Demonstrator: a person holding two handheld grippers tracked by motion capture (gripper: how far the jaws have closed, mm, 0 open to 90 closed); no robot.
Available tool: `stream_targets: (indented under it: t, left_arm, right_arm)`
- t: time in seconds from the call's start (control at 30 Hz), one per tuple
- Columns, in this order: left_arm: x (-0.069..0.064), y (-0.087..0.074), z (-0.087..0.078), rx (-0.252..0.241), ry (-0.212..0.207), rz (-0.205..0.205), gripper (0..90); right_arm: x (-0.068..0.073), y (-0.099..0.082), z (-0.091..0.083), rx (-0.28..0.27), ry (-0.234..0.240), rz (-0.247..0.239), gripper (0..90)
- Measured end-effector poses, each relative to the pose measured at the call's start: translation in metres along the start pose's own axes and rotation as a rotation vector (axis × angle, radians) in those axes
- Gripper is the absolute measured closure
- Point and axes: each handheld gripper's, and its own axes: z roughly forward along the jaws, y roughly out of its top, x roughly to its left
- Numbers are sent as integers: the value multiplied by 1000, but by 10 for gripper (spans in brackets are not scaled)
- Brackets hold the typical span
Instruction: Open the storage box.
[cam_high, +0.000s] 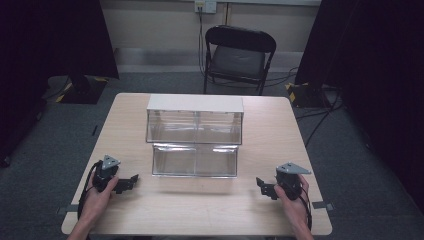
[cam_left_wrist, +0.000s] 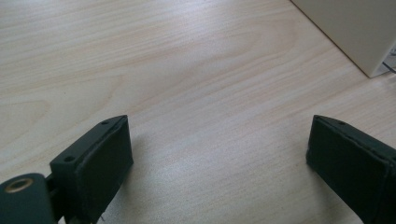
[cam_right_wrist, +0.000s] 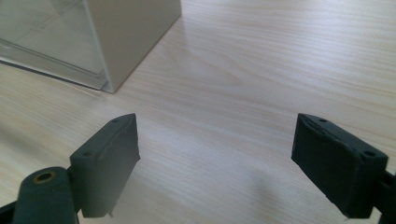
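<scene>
Two grippers are held low over a pale wooden tabletop (cam_high: 260, 200), one in each of the person's hands, and both are seen near its front edge in the high view. The left gripper (cam_high: 131, 181) is placed toward the front left corner, and the right gripper (cam_high: 262, 186) toward the front right; each is turned inward, so that the two are pointed roughly at one another across the bare wood between them. Between them and a little farther back, a cabinet of clear plastic drawers (cam_high: 195, 120) with a cream top is set near the middle of the tabletop, and its lower drawer (cam_high: 195, 160) is drawn out toward the person (nothing can be made out inside it). Neither gripper is touching the cabinet; both are kept well apart from it, each off to its own side. In the left gripper view the jaws of the left gripper (cam_left_wrist: 219, 158) are spread wide with only wood grain between them, and a cream corner of the cabinet (cam_left_wrist: 355, 32) is seen at the upper right. In the right gripper view the right gripper (cam_right_wrist: 217, 156) is likewise spread wide and holds nothing, with the cabinet's cream side wall (cam_right_wrist: 133, 32) at the upper left. A black folding chair (cam_high: 239, 55) is stood beyond the far edge.
</scene>
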Motion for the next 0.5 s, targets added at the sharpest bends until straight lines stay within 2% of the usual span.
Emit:
stream_targets:
  t: [0.5]
  left_arm:
    - [0,0,0,0,0,0,64]
  right_arm:
    - [26,9,-4,-28,89,-38,143]
